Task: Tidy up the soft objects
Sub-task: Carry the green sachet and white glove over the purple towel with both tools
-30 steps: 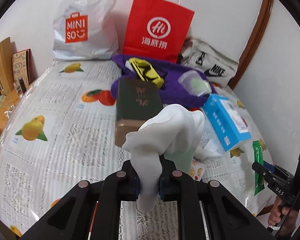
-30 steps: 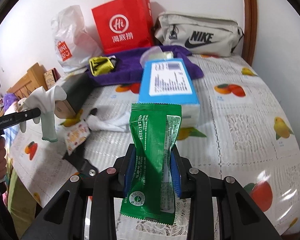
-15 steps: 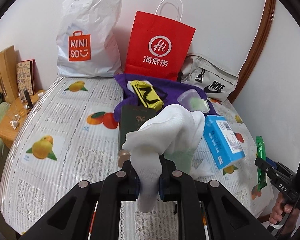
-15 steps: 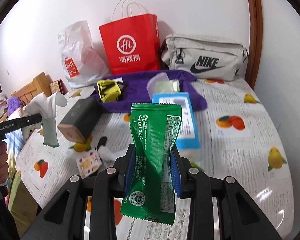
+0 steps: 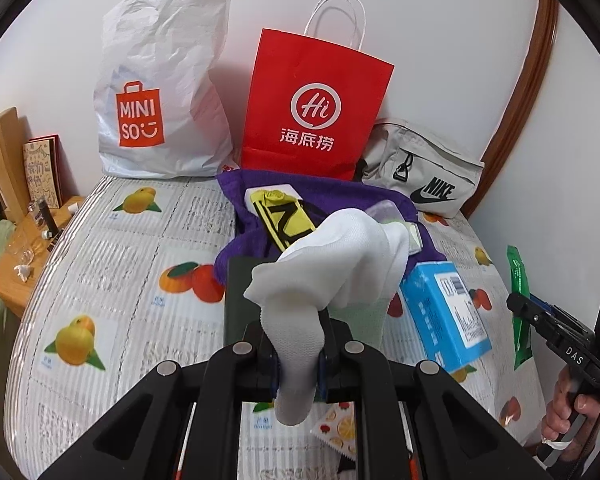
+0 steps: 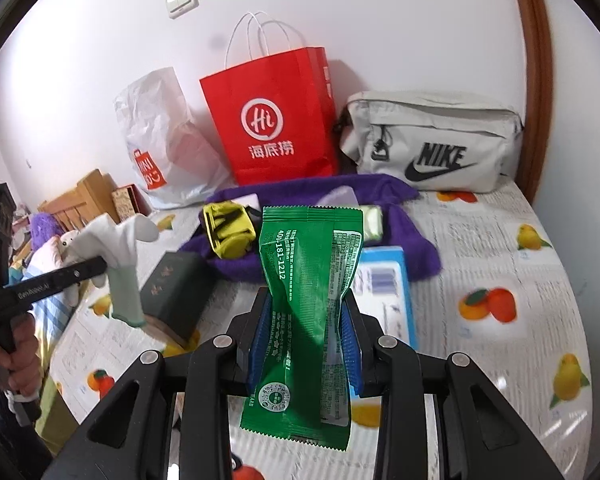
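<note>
My left gripper [image 5: 298, 354] is shut on a white sock [image 5: 340, 264] with a pale green cuff and holds it above the table. The sock also shows in the right wrist view [image 6: 118, 240], at the left. My right gripper [image 6: 306, 336] is shut on a green foil packet [image 6: 308, 300], held upright above the table. That packet shows at the right edge of the left wrist view [image 5: 518, 280]. A purple cloth [image 6: 396, 216] lies at the back with a yellow and black pouch [image 6: 228, 232] on it.
A dark green box [image 6: 176, 292] and a blue box [image 5: 448, 312] lie mid-table on the fruit-print cloth [image 5: 112, 280]. A white Miniso bag [image 5: 160, 92], a red paper bag [image 5: 316, 108] and a grey Nike bag [image 6: 432, 144] stand along the wall. A small fruit-print sachet [image 5: 340, 428] lies near the front.
Both grippers have risen and pulled back from the table, each still holding its item. The objects on the table look farther away.
</note>
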Demonstrator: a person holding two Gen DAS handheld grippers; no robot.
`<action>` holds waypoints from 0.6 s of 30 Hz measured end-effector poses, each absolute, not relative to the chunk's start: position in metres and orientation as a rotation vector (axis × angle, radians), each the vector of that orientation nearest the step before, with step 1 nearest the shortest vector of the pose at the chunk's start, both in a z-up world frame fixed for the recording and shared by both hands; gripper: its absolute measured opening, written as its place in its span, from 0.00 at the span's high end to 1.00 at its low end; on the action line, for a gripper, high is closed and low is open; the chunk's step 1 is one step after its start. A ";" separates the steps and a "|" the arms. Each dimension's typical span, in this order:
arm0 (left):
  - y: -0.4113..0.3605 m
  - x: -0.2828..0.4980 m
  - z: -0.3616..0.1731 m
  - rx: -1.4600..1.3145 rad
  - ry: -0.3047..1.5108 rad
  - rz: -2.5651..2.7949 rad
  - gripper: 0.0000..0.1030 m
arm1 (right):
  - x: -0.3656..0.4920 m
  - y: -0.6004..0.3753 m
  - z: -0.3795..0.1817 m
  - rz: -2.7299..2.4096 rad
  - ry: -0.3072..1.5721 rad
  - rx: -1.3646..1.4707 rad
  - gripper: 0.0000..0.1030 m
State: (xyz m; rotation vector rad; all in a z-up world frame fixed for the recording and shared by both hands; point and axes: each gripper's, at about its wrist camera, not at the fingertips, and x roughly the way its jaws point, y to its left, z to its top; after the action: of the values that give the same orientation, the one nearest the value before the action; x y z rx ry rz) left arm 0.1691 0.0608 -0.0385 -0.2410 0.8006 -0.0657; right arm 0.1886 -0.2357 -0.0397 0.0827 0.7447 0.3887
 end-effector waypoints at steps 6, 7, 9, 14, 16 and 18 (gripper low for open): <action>0.059 0.190 -0.037 -0.237 0.812 -0.059 0.87 | 0.216 -0.227 -0.035 0.400 0.747 0.072 0.68; 0.058 0.194 -0.038 -0.238 0.815 -0.058 0.87 | 0.222 -0.226 -0.035 0.402 0.748 0.066 0.68; 0.058 0.200 -0.038 -0.235 0.818 -0.059 0.87 | 0.230 -0.225 -0.034 0.402 0.747 0.060 0.68; 0.057 0.221 -0.042 -0.231 0.830 -0.054 0.87 | 0.255 -0.222 -0.035 0.402 0.752 0.052 0.68; 0.057 0.229 -0.043 -0.235 0.833 -0.053 0.87 | 0.265 -0.221 -0.035 0.402 0.756 0.049 0.68; 0.057 0.237 -0.045 -0.236 0.837 -0.051 0.87 | 0.276 -0.220 -0.037 0.404 0.756 0.046 0.68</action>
State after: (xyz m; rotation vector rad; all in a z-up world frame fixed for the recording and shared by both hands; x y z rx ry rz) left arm 0.2368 0.0574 -0.0447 -0.2357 0.8373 -0.0514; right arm 0.2756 -0.2197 -0.0366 0.0456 0.7561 0.4037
